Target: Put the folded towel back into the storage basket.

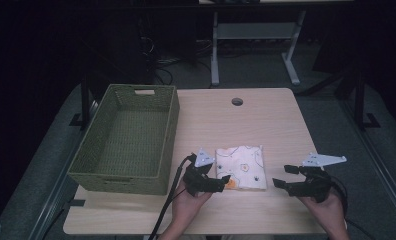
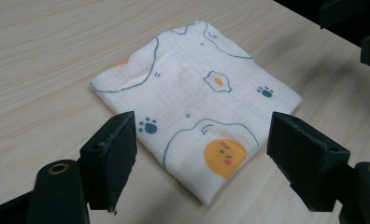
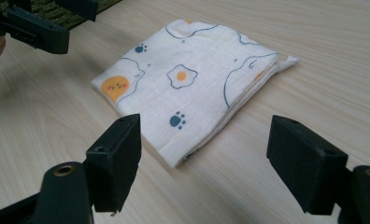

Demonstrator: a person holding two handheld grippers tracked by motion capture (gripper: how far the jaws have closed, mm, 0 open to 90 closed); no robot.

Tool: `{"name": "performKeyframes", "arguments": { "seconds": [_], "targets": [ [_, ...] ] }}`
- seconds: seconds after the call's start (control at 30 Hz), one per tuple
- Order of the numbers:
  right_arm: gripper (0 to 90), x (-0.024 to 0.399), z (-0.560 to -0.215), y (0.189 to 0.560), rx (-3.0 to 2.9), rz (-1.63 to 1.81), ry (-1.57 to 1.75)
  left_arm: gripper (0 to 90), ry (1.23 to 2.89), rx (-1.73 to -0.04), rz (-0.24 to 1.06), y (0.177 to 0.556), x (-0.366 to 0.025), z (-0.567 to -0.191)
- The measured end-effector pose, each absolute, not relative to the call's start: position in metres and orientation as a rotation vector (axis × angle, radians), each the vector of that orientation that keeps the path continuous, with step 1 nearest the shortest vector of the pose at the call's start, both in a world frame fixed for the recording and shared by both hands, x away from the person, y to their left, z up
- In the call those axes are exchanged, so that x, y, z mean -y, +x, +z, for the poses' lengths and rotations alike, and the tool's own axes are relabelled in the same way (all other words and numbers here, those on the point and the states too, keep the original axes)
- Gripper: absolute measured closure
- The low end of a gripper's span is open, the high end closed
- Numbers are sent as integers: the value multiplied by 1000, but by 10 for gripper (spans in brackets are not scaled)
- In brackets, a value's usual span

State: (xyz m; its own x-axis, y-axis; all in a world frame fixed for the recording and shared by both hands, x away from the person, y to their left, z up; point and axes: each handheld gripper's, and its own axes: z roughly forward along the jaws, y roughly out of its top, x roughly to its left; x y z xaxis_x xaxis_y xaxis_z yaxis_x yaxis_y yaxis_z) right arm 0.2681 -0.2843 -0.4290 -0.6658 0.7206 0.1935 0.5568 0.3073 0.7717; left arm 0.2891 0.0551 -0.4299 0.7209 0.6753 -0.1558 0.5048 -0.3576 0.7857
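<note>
**Folded cloth between two open tongs**

Here, your bench (image 1: 266, 120) is the biggest thing in front of you, a pale wood-grain top with a round cable hole (image 1: 237, 102) near its far edge. On its left part stands a green woven basket (image 1: 88, 162), rectangular, with a cut-out handle slot in its far wall. Nothing lies inside it that can be seen. It sits just to the left of your left hand and well clear of the space between your tongs, so nothing blocks the way to the cloth.

The folded cloth (image 1: 240, 167) lies flat on the bench near its front edge, right of the basket and between your two hands. It is white, printed with fried eggs, blue paw prints and an orange round face; no writing or label can be read on it.

Your left tongs (image 1: 225, 181) are held low at the cloth's near left corner, spread wide with nothing between them; in the left gripper view the orange-face corner lies between the two black jaws. Your right tongs (image 1: 284, 176) sit right of the cloth, apart from it, likewise spread and gripping nothing, aimed leftward at its folded edge. Both wrists come in from the front edge.
</note>
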Motion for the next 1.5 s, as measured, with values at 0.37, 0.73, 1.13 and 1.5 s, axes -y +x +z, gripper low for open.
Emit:
{"name": "performKeyframes", "arguments": {
  "seconds": [0.37,0.73,1.13,1.5],
  "targets": [
    [259,274,-427,286,-2421,1259,1178,249,2016,-966,183,307,-46,-438],
    [259,259,-424,310,-2499,1209,1196,248,2029,-1033,179,322,-37,-446],
    [259,247,-421,336,-2532,1205,1211,249,2038,-1085,171,335,-35,-447],
    [305,238,-436,350,-2572,1145,1273,360,2077,-1133,149,339,-33,-456]
  ]
}}
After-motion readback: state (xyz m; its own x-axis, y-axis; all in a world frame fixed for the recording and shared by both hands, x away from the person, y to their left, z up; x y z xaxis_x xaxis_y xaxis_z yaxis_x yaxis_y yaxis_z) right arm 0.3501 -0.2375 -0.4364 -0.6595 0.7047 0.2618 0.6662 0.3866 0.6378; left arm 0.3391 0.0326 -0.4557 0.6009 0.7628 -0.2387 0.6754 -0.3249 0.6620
